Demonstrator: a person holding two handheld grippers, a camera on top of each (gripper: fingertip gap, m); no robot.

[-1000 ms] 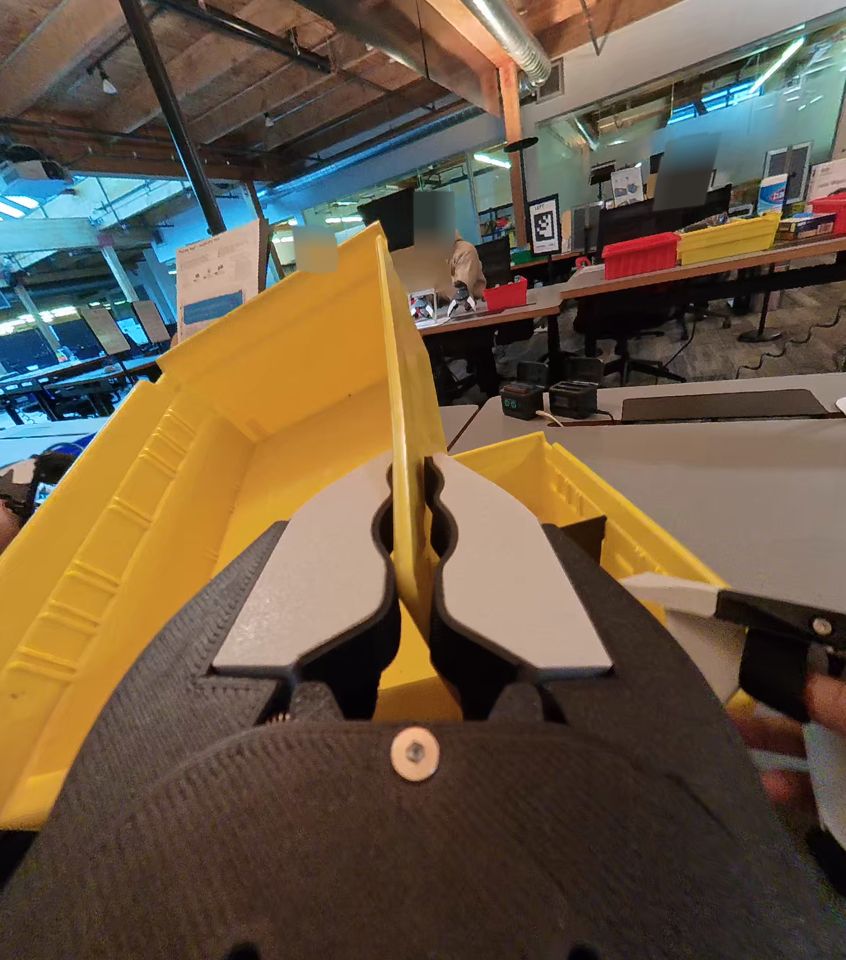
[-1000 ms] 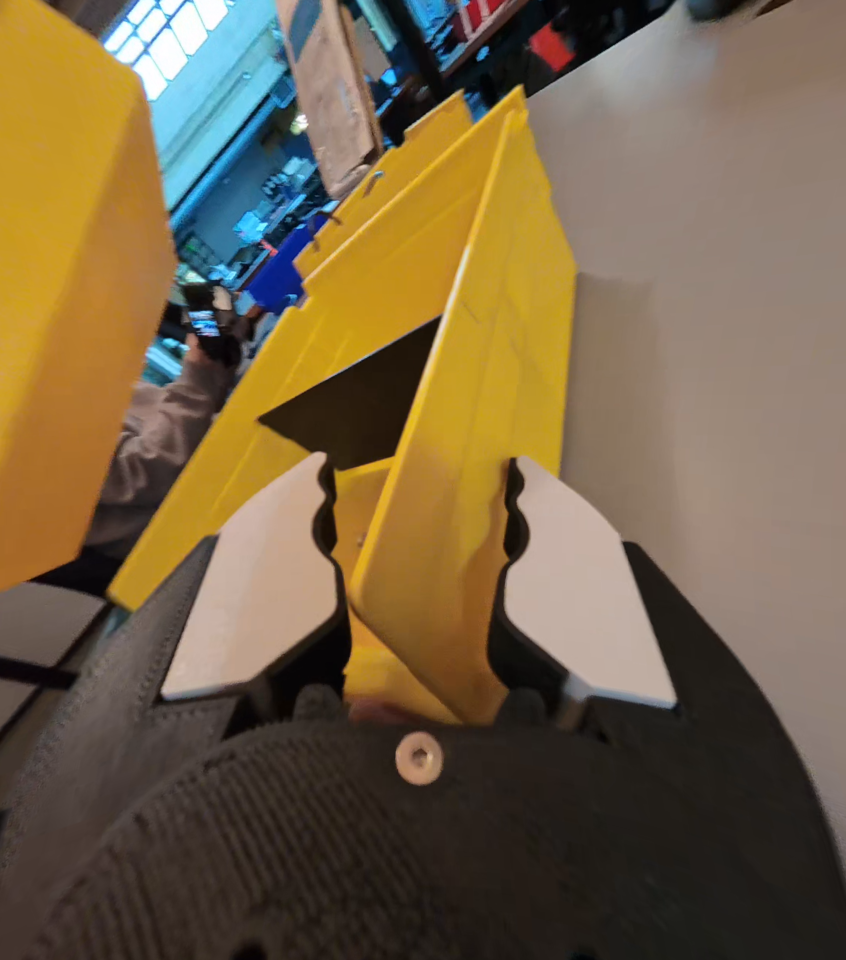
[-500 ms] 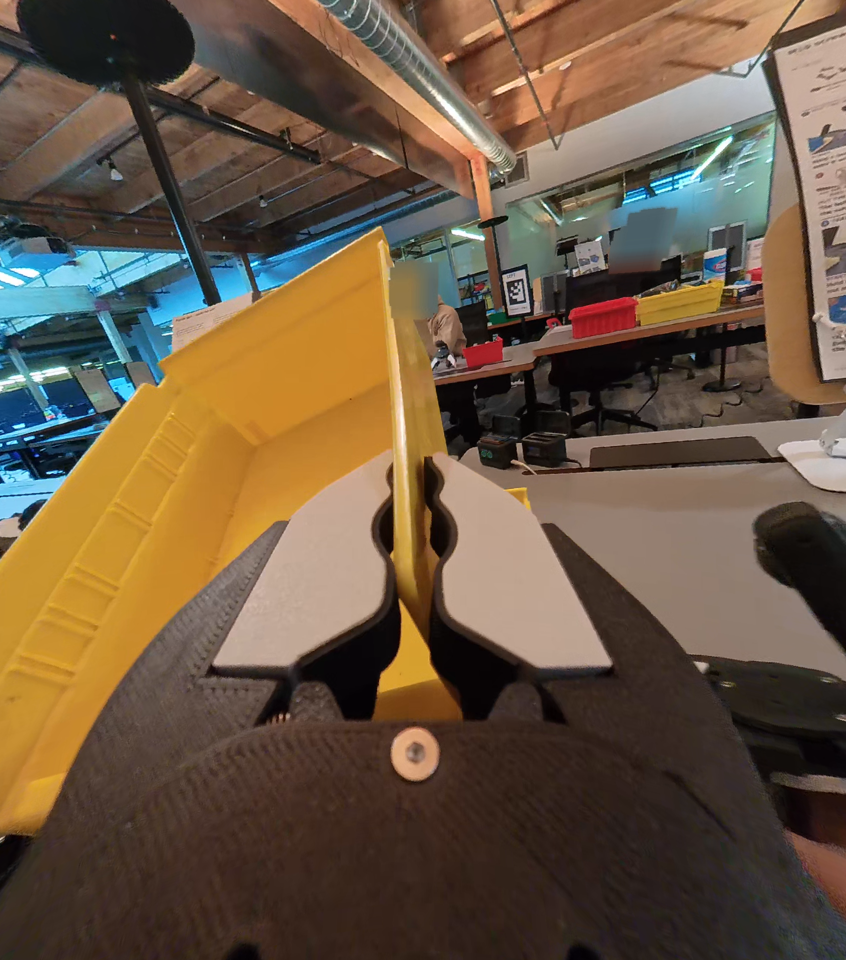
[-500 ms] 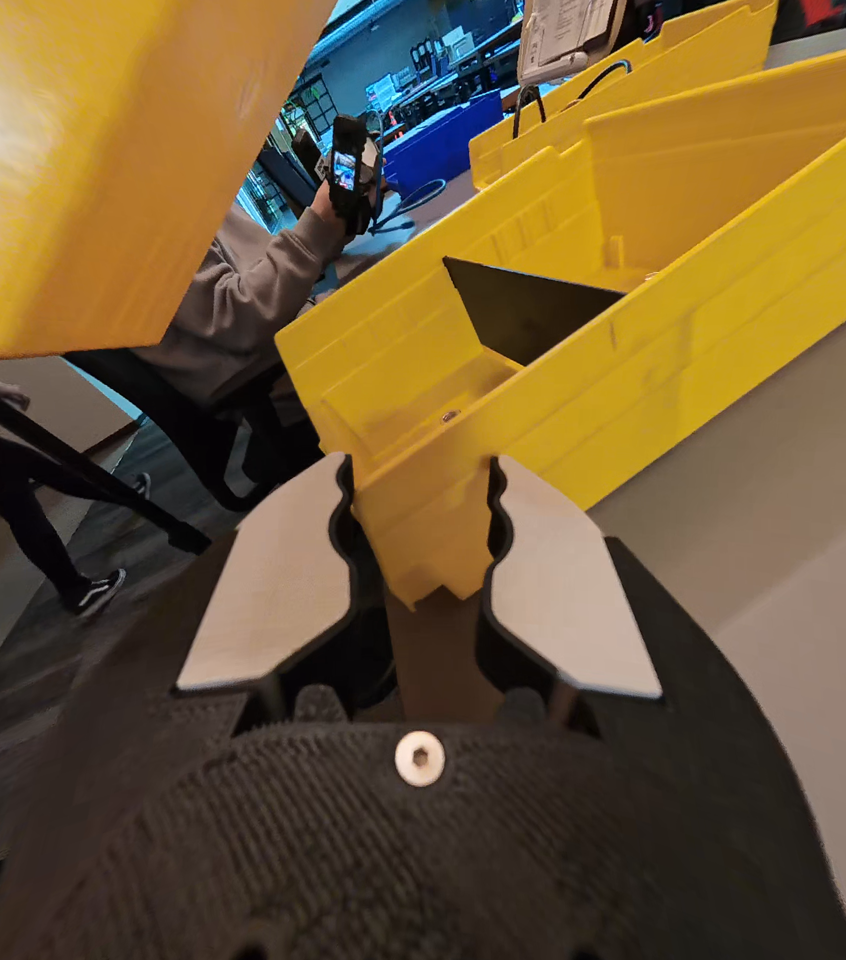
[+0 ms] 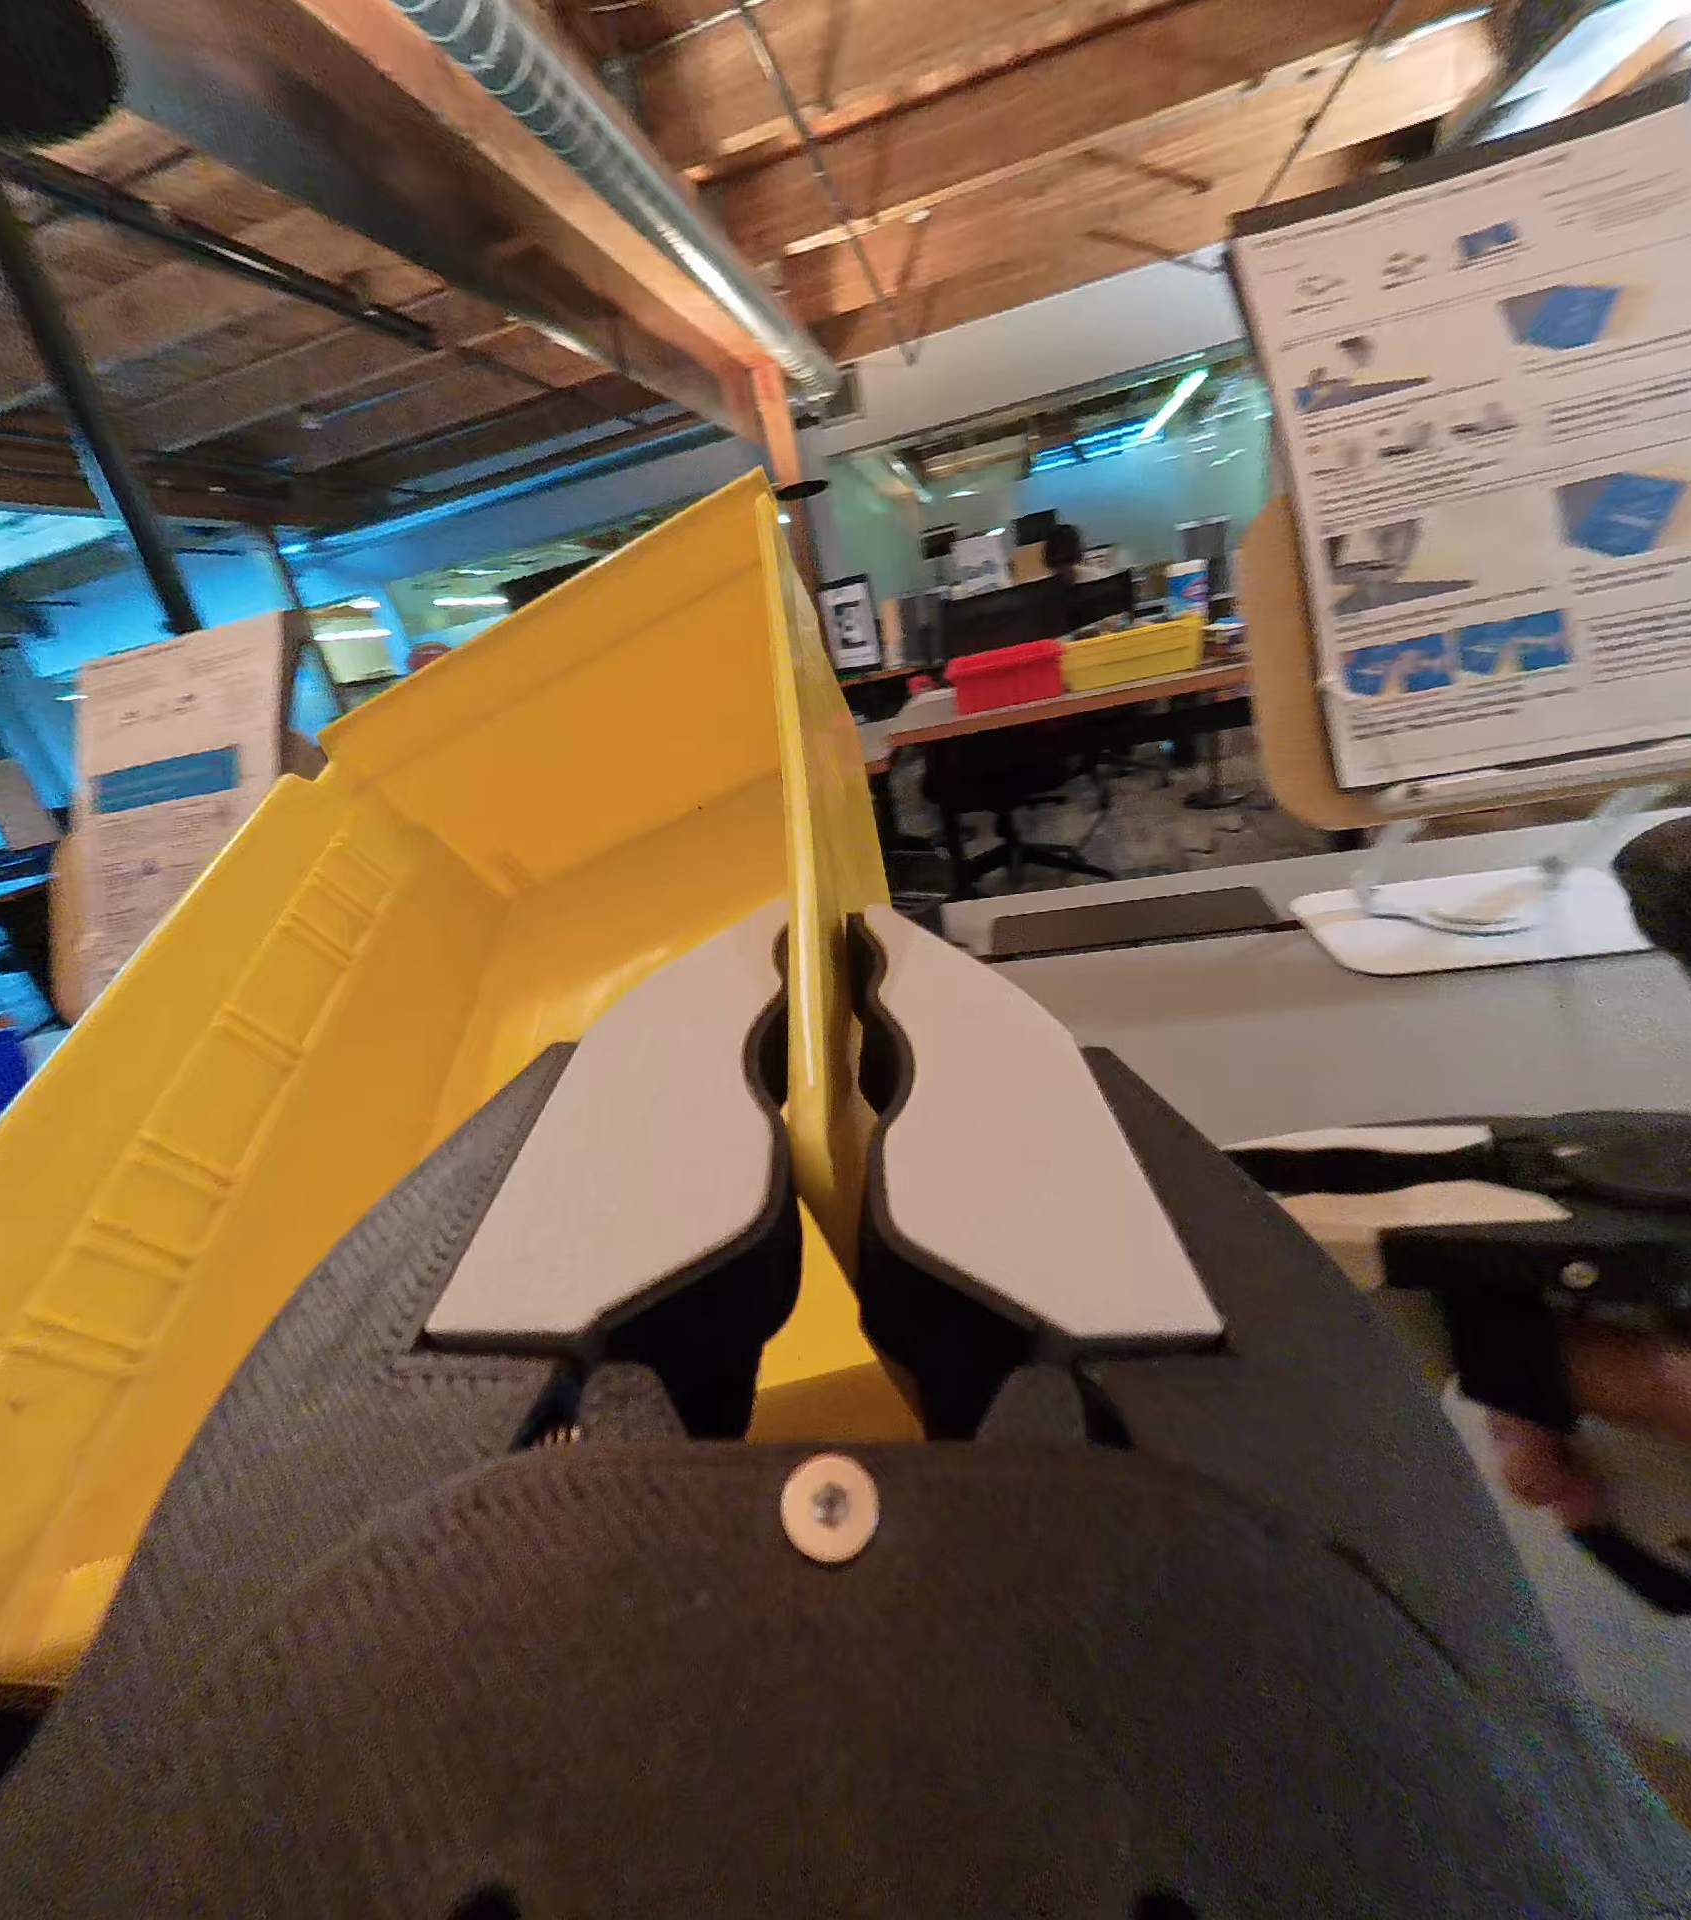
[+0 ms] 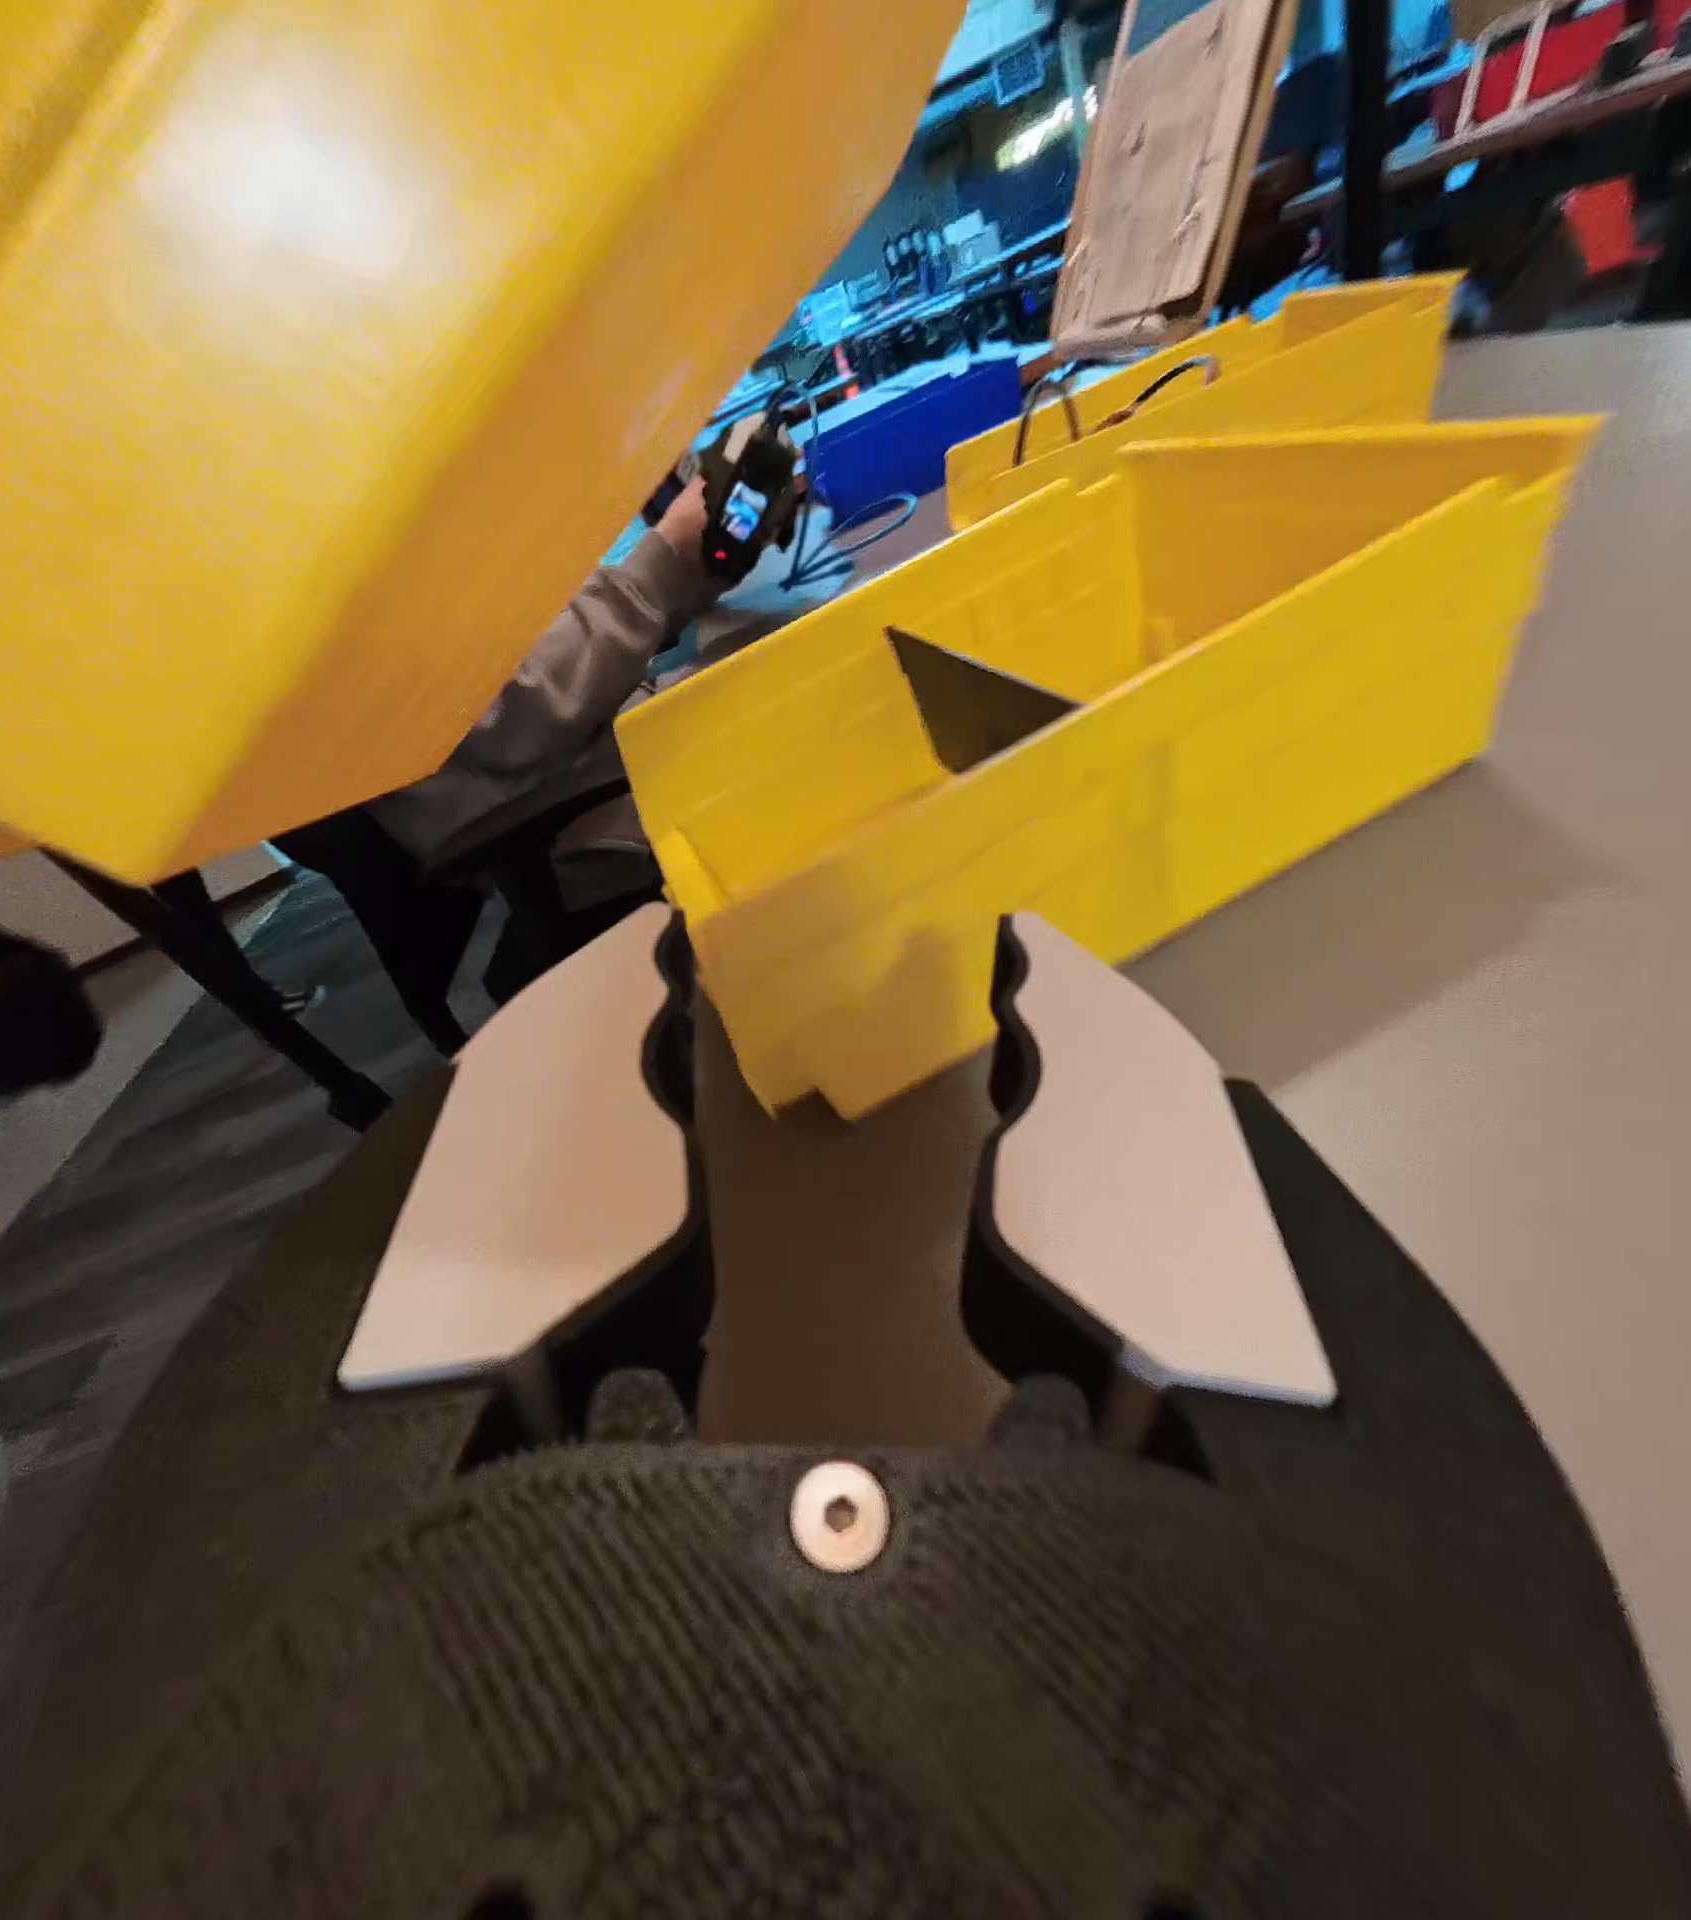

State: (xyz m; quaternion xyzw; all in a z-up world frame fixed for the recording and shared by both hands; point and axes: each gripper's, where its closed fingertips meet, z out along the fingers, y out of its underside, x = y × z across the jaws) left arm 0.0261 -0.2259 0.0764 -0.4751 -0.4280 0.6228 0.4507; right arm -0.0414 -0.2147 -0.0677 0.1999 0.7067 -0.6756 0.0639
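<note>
Clamping the side wall of a lifted empty yellow plastic bin, the left tongs stay shut; the right tongs, now wide, have released the divided yellow bin resting on the grey bench.

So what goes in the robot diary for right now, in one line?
left claw: shut on lifted yellow bin wall | right claw: open, beside yellow bin on table
</note>
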